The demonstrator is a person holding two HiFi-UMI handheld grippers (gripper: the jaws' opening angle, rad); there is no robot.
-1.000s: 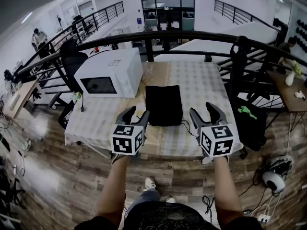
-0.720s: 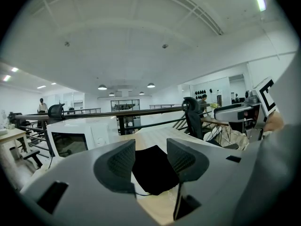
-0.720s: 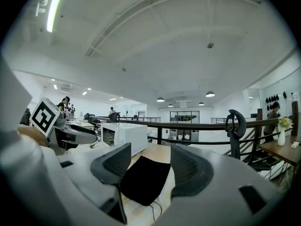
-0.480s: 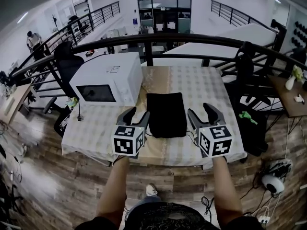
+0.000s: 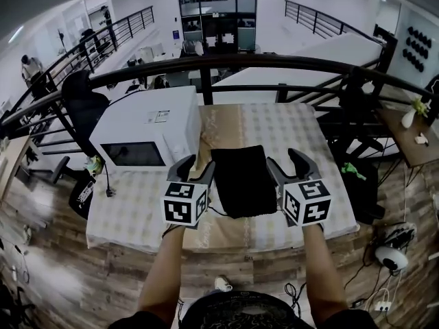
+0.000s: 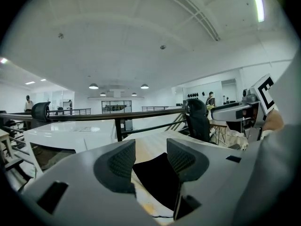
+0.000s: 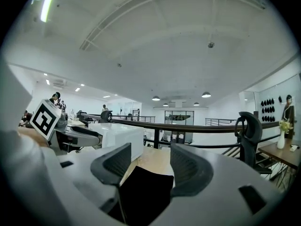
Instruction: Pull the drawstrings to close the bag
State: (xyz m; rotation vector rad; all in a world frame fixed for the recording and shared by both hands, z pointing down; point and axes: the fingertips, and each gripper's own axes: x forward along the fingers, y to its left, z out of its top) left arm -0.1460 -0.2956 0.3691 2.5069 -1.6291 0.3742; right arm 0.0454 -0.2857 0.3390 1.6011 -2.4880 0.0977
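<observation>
Nearest: person's forearms, one gripper per hand, both held above the table's near edge. Left gripper (image 5: 197, 164) jaws apart, nothing between them. Right gripper (image 5: 287, 162) likewise wide, empty. Black bag (image 5: 241, 180) lay flat on the checked table (image 5: 288, 125), between the two grippers and just beyond their tips, touching neither. Thin dark drawstring (image 5: 218, 212) trailed from the bag's near left corner.

Left gripper view: bag (image 6: 157, 180) seen through the gap of the open jaws, below them; right gripper (image 6: 249, 109) off to the side. Right gripper view: same bag (image 7: 143, 192) low between its jaws, plus a vase of flowers (image 7: 282, 140) too small to make out from the head.

Bag's contents not discernible. White microwave (image 5: 147, 132) behind left, door closed. Farther: dark railing (image 5: 226, 62).
</observation>
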